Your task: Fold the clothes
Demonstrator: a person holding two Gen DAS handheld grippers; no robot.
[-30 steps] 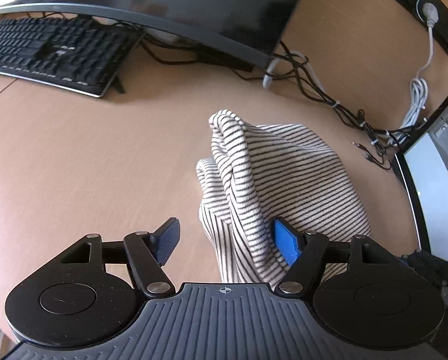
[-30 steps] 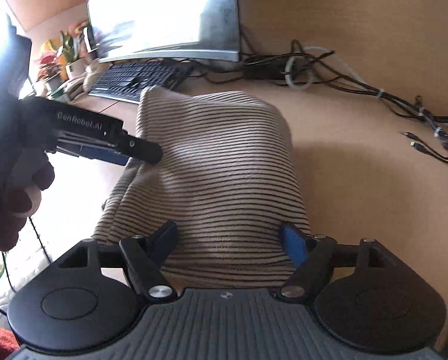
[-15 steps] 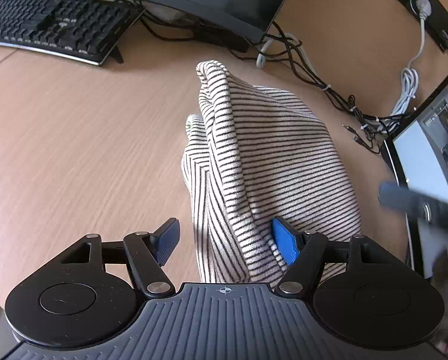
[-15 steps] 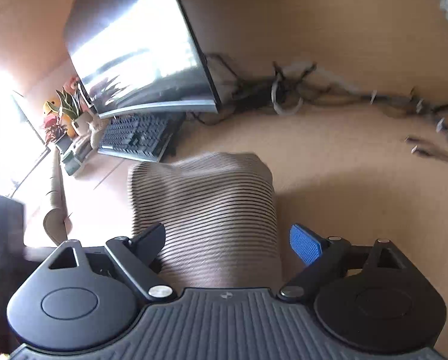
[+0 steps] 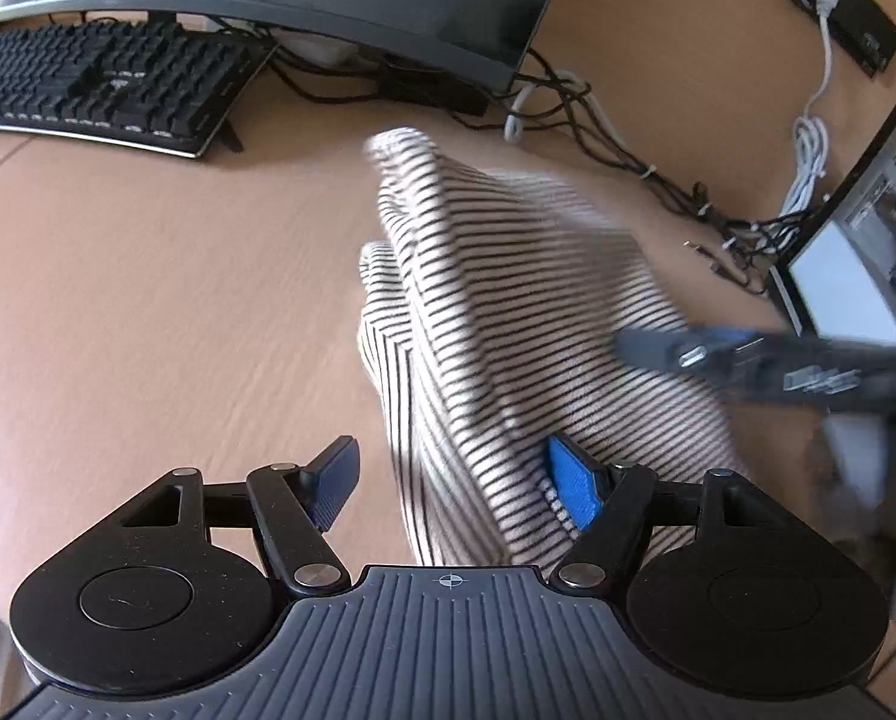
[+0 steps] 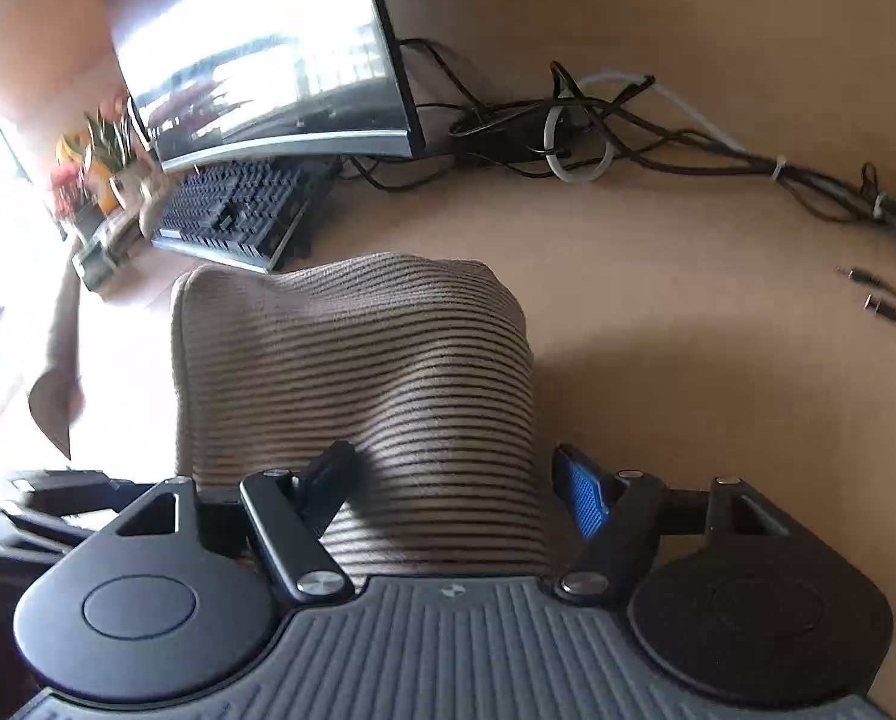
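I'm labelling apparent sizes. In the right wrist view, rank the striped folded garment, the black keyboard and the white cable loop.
1. Striped folded garment, though nearness to the camera inflates it.
2. Black keyboard.
3. White cable loop, clearly smallest.

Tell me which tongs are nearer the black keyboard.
Left. The left tongs sit at the striped garment's keyboard-side edge, open desk between them and the keyboard. The right tongs lie across the garment, farther off.

Both wrist views, somewhat blurred, share striped garment (image 5: 508, 324).
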